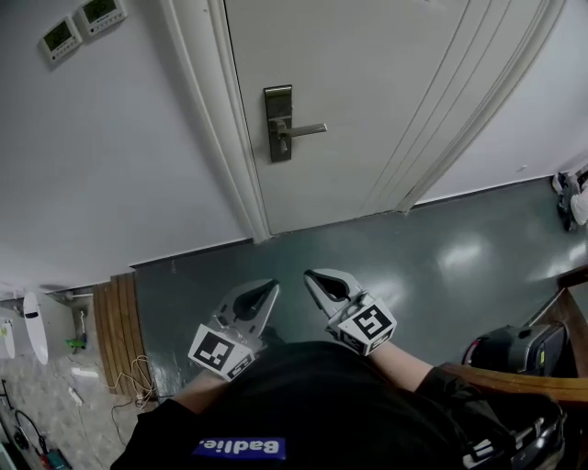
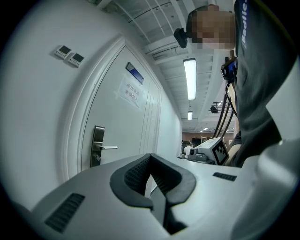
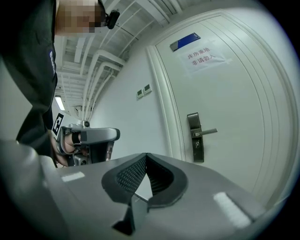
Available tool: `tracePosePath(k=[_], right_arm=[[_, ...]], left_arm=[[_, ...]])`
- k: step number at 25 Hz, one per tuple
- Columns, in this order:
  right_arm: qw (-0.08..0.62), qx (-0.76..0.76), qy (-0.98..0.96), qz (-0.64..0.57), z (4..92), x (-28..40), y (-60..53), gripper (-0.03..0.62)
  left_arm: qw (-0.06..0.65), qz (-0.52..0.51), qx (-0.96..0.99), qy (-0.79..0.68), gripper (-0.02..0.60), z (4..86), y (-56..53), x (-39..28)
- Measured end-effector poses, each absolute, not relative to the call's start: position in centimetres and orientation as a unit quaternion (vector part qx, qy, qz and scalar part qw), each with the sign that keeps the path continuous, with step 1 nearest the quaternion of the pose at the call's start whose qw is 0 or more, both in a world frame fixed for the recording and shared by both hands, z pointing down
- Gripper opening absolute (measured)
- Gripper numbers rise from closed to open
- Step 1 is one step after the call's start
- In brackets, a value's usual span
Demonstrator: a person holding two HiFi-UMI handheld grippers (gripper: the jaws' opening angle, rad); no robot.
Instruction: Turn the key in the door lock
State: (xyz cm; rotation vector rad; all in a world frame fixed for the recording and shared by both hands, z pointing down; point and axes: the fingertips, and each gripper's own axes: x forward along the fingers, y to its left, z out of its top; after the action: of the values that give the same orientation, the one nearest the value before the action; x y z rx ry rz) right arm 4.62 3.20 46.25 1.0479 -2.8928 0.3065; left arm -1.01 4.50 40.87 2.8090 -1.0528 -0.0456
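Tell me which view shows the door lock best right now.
The right gripper view: the lock is largest there and nearly face-on, with its handle clear. The head view shows the lock sharp and unobstructed, but smaller and from steeply above. The left gripper view shows the lock small and at a slant.

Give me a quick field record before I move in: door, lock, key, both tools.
door: white, closed
lock plate: near the door's left edge; lever handle points right
key: a small part sits under the lever handle; too small to confirm it is a key
left tool: shut, empty, well short of the door
right tool: shut, empty, well short of the door
wall: two control panels left of the frame
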Motion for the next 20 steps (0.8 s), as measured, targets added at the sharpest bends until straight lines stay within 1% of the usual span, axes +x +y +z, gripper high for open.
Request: tracePosePath(k=[3, 10, 15, 20], right_arm=[[0.035, 0.364, -0.926, 0.096, 46.5, 2.6, -0.8, 0.002], [0.03, 0.421, -0.9, 0.109, 46.4, -0.8, -8.4, 0.002], [0.028, 0.434, -0.893, 0.12, 47.1, 0.2, -12.6, 0.003], [0.031, 0.425, -0.894, 0.137, 48.5, 1.7, -16.3, 0.024]], left_arm=[[0.058, -0.014, 0.943, -0.328, -0.006, 40.4, 0.5, -3.4], [0.062, -0.019, 0.958, -0.281, -0.006, 40.2, -6.0, -7.5], [0.076, -0.014, 0.956, -0.284, -0.006, 40.3, -8.9, -7.3], [0.077, -0.009, 0.947, -0.311, -0.006, 40.2, -11.1, -6.3]])
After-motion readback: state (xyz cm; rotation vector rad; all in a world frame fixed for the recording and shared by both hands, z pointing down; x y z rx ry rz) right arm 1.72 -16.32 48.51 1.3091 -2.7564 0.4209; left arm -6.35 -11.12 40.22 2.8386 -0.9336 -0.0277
